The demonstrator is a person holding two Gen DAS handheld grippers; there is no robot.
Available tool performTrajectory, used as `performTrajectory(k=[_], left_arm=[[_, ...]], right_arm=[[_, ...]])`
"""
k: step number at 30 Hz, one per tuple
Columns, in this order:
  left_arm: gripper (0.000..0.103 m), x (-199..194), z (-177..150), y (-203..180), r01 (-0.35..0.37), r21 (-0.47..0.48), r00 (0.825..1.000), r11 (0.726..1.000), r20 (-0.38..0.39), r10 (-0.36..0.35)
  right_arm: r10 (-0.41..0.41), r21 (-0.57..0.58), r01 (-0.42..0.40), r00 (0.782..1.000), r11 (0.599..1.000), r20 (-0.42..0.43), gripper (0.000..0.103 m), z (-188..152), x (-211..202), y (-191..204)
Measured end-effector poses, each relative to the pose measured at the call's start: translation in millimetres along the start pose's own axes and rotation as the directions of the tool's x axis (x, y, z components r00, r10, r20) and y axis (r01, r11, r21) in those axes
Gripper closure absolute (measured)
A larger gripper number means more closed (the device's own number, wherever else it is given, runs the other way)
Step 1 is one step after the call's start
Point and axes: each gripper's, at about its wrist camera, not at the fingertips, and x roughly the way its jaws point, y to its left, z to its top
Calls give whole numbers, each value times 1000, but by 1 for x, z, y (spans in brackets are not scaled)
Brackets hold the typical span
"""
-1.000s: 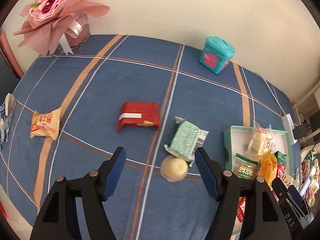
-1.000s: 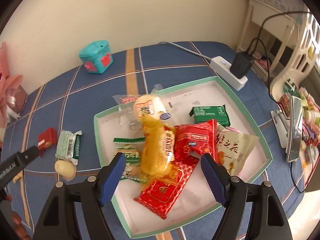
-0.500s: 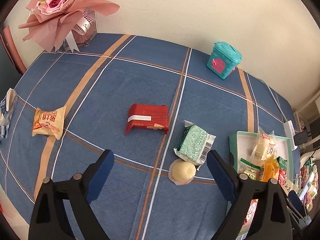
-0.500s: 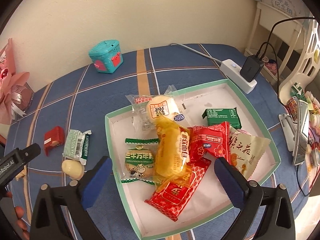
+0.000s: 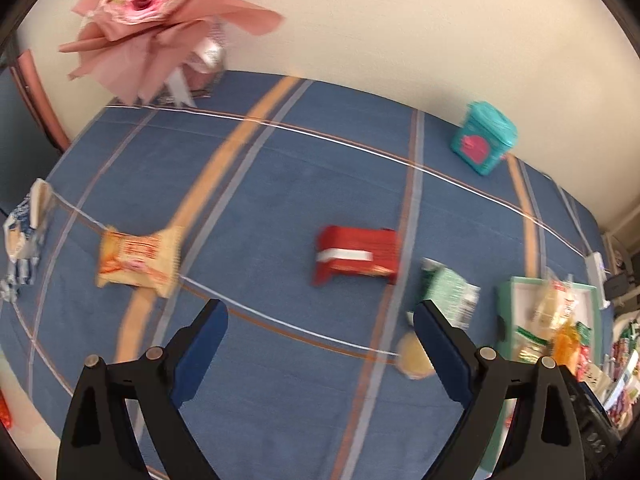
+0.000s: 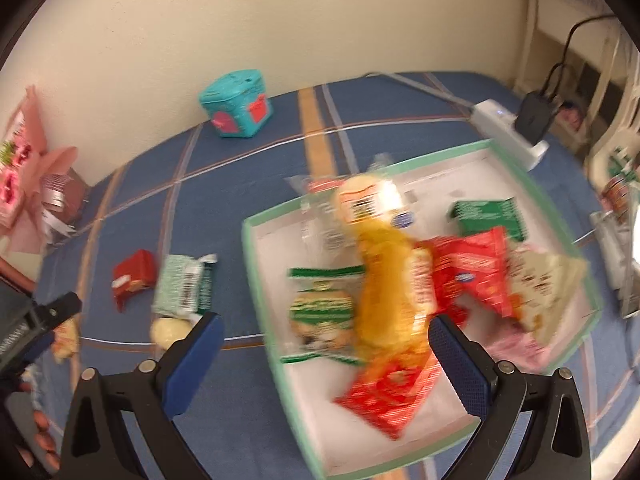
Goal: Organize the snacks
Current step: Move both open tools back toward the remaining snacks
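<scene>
Blue cloth w/ orange and white stripes covers the counter (image 5: 280, 184), and a cream wall stands behind it.

Left hand-held gripper (image 5: 320, 320) hangs above the cloth, spread wide, holding nothing. Right hand-held gripper (image 6: 324, 340) hangs over the near edge of the tray (image 6: 256, 264), also spread wide and bare.

Most snacks sit piled in the tray, so that looks like the place they go. A yellow bag (image 6: 388, 280) lies on top of red packs and a green pack there. Some snacks are not in yet: a red pack (image 5: 356, 254) in the middle of the cloth, a green-white pack (image 5: 448, 292) and a round bun (image 5: 412, 358) near the tray, and an orange pack (image 5: 136, 260) well apart on the left. One blue-white pack (image 5: 24, 244) lies right at the left edge, so it could slide off.

Lots of bare cloth lies around the red pack, so there is good room to come down on it. Bun and green-white pack touch, so grabbing one may bump the other. A teal box (image 5: 482, 138) and pink flowers (image 5: 160, 12) stay back by the wall, out of the way. A power strip (image 6: 508, 132) lies just behind the tray.
</scene>
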Motion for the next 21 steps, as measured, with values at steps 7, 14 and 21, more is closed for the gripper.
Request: performTrajectory(k=[7, 14, 21], left_arm=[[9, -1, 12, 75, -109, -101, 994, 989, 11, 111], [9, 9, 26, 133, -177, -169, 984, 970, -2, 180], [9, 20, 42, 164, -187, -200, 981, 962, 2, 192]], right_arm=[[77, -49, -77, 997, 996, -9, 0, -5, 4, 40], [130, -109, -131, 991, 985, -17, 0, -3, 13, 87], [137, -148, -142, 989, 979, -48, 1, 3, 37, 120]])
